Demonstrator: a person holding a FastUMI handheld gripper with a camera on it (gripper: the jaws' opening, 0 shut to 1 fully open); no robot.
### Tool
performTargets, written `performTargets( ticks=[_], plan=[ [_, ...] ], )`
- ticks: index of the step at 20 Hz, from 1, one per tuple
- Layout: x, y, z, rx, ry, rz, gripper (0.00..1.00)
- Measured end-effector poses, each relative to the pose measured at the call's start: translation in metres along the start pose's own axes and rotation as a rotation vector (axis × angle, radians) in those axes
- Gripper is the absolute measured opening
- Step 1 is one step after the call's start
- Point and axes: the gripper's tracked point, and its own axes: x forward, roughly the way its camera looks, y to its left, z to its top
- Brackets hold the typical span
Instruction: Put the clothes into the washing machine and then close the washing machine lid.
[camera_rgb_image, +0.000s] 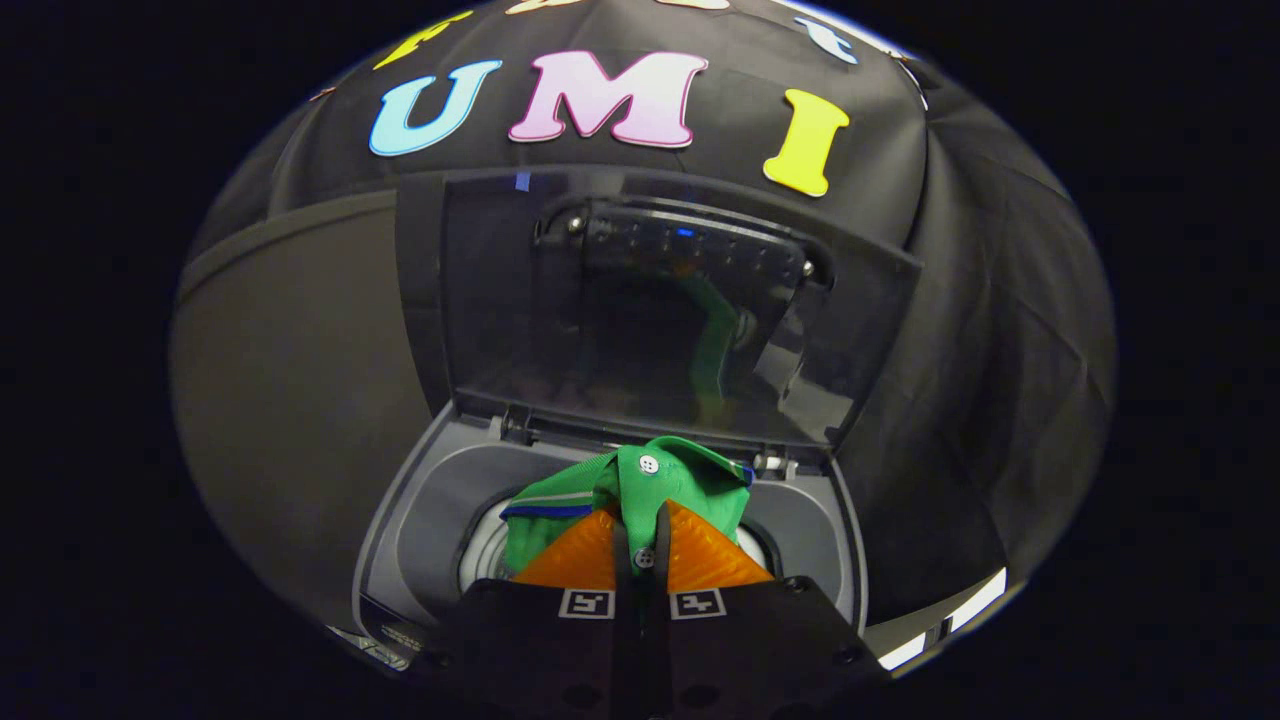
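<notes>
1 thing to move: the green shirt (640, 490), a soft polo with a white button and a blue stripe.
Where it is: bunched up just ahead of your claw (642, 535) and hanging over the round hole of the washing machine (420, 530). It looks like it is above the tub, not yet down in it.
Claw: the 2 orange fingers (575, 560) are closed tight, with a fold of the shirt pinched between them. A strip of the cloth and a small button sit right in the narrow gap.
How it will feel: light, floppy and easy to squash. It will not break. It will droop and swing, so loose bits may catch on the rim.
Where to hold: you have it by a thick fold near the button strip. That looks like a good spot, since thick cloth slips less.
Lid (650, 310): it stands open and upright at the back, behind the shirt. It is dark and shiny, and you can see a green glow of the shirt in it.
In the way: the grey rim around the hole and the 2 hinges at the back. Keep loose cloth off them.
Later: the lid has yet to be shut.
</notes>
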Motion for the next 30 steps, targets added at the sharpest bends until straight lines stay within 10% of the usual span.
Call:
performTargets(
  ticks=[13,16,19,30],
  plan=[
    [0.051,0.014,-0.068,0.062,0.214,0.036,0.12],
    [0.057,0.014,-0.067,0.069,0.206,0.035,0.28],
    [0.055,0.018,-0.068,0.076,0.217,0.047,1.0],
    [0.022,0.009,0.0,0.15,0.097,0.034,1.0]
  ],
)
